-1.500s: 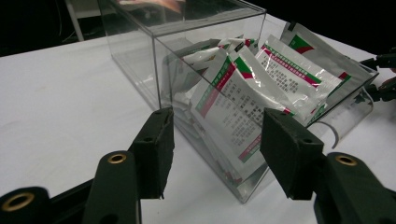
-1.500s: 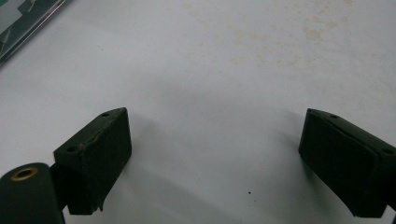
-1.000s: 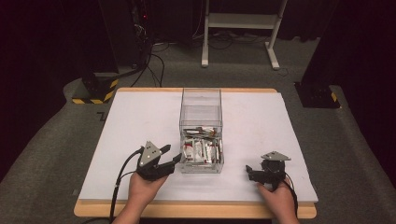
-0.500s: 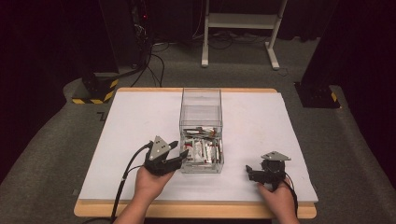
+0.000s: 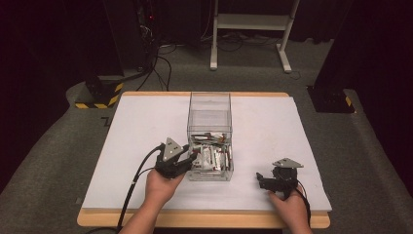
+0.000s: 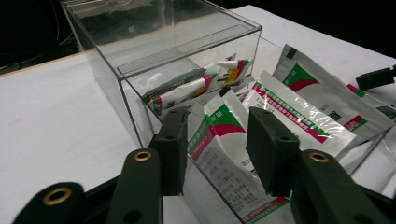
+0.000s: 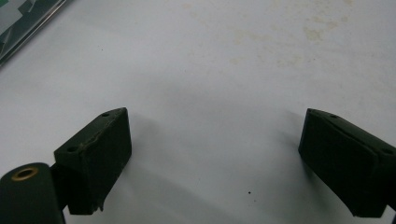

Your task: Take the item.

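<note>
The left gripper (image 5: pixel 191 160) sits at the near left corner of the clear box (image 5: pixel 209 117), and we see its jaws half closed, having just been closing, with a white sachet (image 6: pixel 224 154) standing between them in the left gripper view. The pads (image 6: pixel 175 149) flank the sachet, but we cannot tell whether they press on it yet (there seems to be a sliver of space on each side, and the box's near wall also lies in that region). The sachet stands roughly on end inside the box, its long axis running from the near bottom of that view up and away, leaning a little to the left; its green and magenta band is at the upper end, and the fine print runs down toward the jaws.

Beside it, more sachets (image 6: pixel 308 116) of the same kind lie flatter, long axes slanting toward the far corner of the box, and a few with a yellow flower print (image 6: pixel 205 84) sit deeper in.

From the high view we see the box as a long one, its long axis running away from the person, standing at the middle of the white table (image 5: pixel 136 126), with the sachets heaped at its near end.

The right gripper (image 5: pixel 265 180) rests low over bare table near the front right edge, well apart from the box, its jaws spread wide with nothing between them.
</note>
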